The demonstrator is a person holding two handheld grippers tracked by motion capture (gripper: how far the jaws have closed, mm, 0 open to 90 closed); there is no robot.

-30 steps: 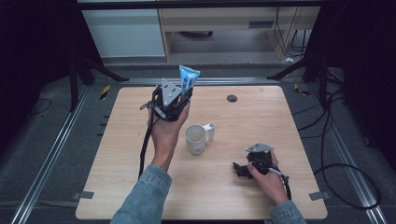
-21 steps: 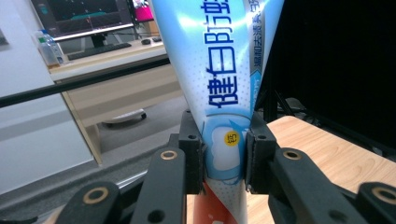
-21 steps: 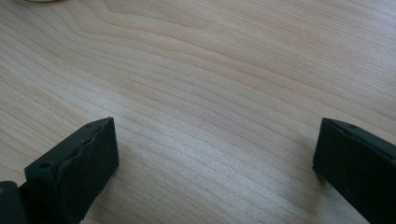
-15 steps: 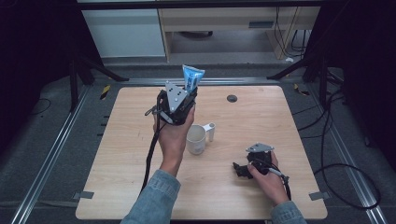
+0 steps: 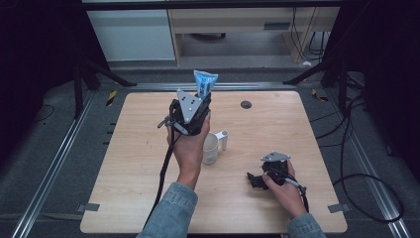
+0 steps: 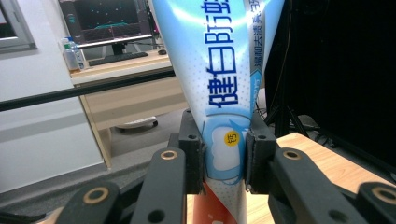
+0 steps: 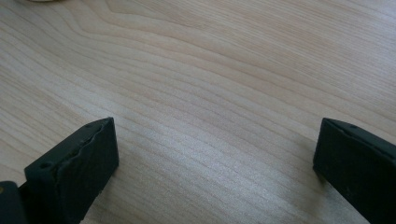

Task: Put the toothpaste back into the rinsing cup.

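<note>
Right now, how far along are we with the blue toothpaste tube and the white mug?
Done: the left gripper has the blue-and-white toothpaste tube clamped between its jaws and raised off the light wooden table. In hand: the tube is held upright behind the white mug. Left, probably: putting the tube into the mug. The right gripper rests open on the table, holding nothing.

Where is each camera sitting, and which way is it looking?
High view: above the person's side, looking forward and down on the table; shows both forearms, the left gripper and the right gripper.
Left gripper view: rides the left gripper, looking along its jaws clamped on the toothpaste tube.
Right gripper view: rides the right gripper, facing the tabletop between its open jaws.
Shared: the tube appears in the high and left gripper views.
</note>
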